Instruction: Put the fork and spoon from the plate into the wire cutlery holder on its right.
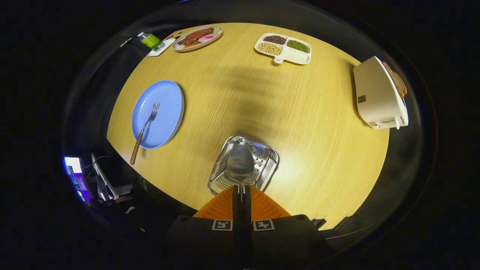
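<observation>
The gripper (242, 195) is clenched on the thin neck of a shiny steel spoon (240, 163), both fingers pressed tight together with the handle pinched between them, bowl pointing forward and hanging right over the square silver wire cutlery holder (262, 165). That high, centred hold looks chosen so the spoon can drop straight into the basket rather than catch on its rim; the release has not come yet. Out to the left, well apart from the holder, the round pale blue plate (167, 112) sits on the round light-wood table (300, 112), and on it lies the fork with a brown wooden handle (144, 129), tines up on the plate, handle sticking out past the rim. That fork is the job left over. Farther off stand a white divided tray of beans (284, 48), an oval dish of food (197, 37) and a white toaster (378, 93).
</observation>
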The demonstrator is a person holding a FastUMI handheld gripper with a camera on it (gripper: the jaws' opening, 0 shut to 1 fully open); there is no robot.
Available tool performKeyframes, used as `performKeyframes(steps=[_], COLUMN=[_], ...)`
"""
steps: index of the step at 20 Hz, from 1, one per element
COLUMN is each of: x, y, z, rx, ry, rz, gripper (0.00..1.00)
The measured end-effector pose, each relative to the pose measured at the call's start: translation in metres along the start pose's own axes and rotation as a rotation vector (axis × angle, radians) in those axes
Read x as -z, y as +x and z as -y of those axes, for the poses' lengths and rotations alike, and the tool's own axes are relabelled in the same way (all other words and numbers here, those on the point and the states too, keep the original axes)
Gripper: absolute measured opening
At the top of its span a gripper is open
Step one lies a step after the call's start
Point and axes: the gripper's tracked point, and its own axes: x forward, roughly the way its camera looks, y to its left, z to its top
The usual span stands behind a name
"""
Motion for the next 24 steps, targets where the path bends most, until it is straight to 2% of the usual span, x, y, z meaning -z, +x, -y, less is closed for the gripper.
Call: performKeyframes(steps=[6,9,13,18,19,24], x=[-0.003,-0.003,-0.021,-0.059,-0.063,-0.076], y=[0.005,-0.001,-0.026,-0.073,-0.077,-0.072], z=[0.008,0.008,-0.002,-0.068,-0.083,-0.164], rx=[0.027,0.022,0.003,-0.112,-0.128,-0.22], ry=[0.018,0.032,0.061,0.072,0.066,0.034], rz=[0.019,0.046,0.158,0.345,0.361,0.38], gripper=[0.07,0.13,0.17,0.19,0.24,0.33])
